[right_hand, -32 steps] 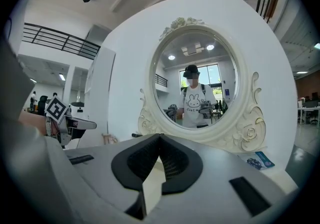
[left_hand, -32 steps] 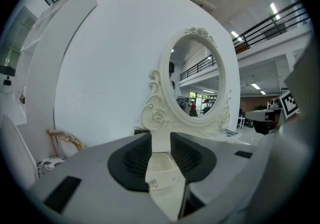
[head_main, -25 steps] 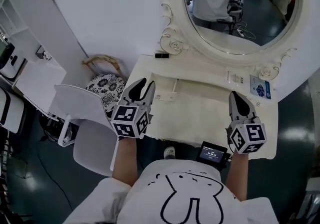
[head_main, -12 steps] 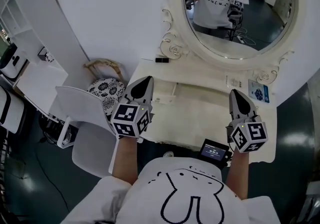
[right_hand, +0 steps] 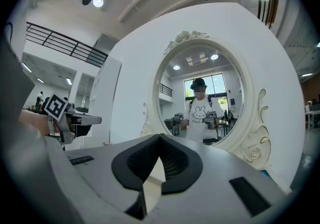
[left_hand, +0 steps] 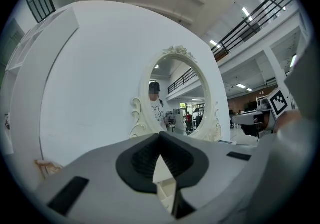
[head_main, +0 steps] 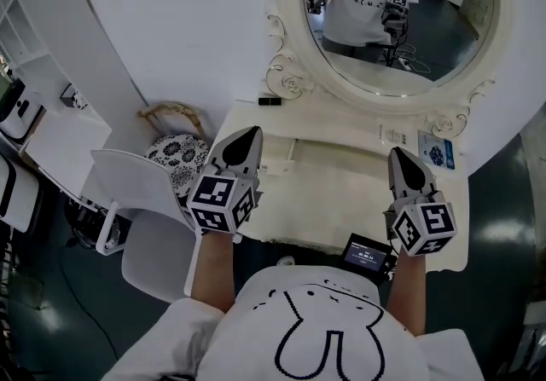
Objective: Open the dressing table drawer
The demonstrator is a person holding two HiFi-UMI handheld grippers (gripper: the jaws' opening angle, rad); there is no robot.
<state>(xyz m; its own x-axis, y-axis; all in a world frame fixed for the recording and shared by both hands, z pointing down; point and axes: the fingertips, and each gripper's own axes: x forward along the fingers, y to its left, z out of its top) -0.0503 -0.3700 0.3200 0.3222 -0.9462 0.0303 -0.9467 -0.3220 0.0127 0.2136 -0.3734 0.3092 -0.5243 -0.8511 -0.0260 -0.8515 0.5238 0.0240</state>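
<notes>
The white dressing table (head_main: 341, 192) stands in front of me under an oval mirror (head_main: 392, 21). Its drawer front is hidden below the tabletop in the head view. My left gripper (head_main: 250, 134) hovers over the table's left end; its jaws have just been closing and now stand shut with nothing between them. In the left gripper view the left gripper (left_hand: 160, 134) shows its pads meeting, aimed level at the mirror. My right gripper (head_main: 397, 153) hangs over the table's right part, shut and empty, and the right gripper (right_hand: 160, 137) also faces the mirror.
A white chair (head_main: 141, 200) and a patterned cushion (head_main: 175, 153) stand left of the table. A small black screen device (head_main: 365, 253) sits at the table's front edge, a blue and white box (head_main: 435, 149) at the back right, a small black object (head_main: 269, 101) at the back left.
The left gripper's jaws went from wide open to shut on nothing, and that gripper rose slightly. The right gripper has stayed in place.
</notes>
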